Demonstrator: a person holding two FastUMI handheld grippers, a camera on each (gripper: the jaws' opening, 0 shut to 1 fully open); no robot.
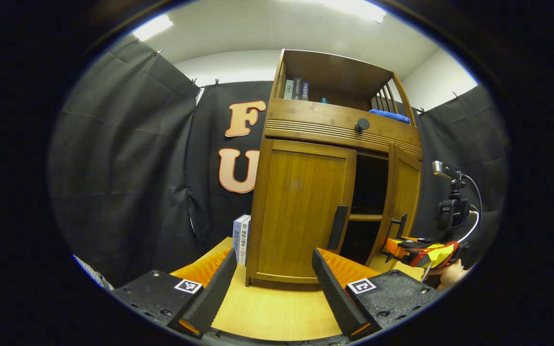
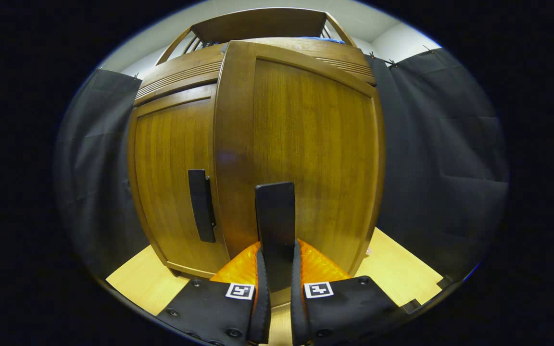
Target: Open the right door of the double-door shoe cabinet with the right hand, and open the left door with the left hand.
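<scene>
The wooden shoe cabinet stands on a light wooden table. Its left door is closed, with a black vertical handle. My left gripper hangs open in front of that door, a short way from the handle, with nothing between its fingers. The right door is swung partly out, showing a dark inside with a shelf. My right gripper holds that door's handle. In the right gripper view the right door is close up, and my right gripper is shut on its black handle. The left door's handle is to the left.
Two books lean against the cabinet's left side. A drawer with a round black knob sits above the doors, with books and a blue cloth on the top shelf. A camera stand is at the right. Black cloth walls surround the table.
</scene>
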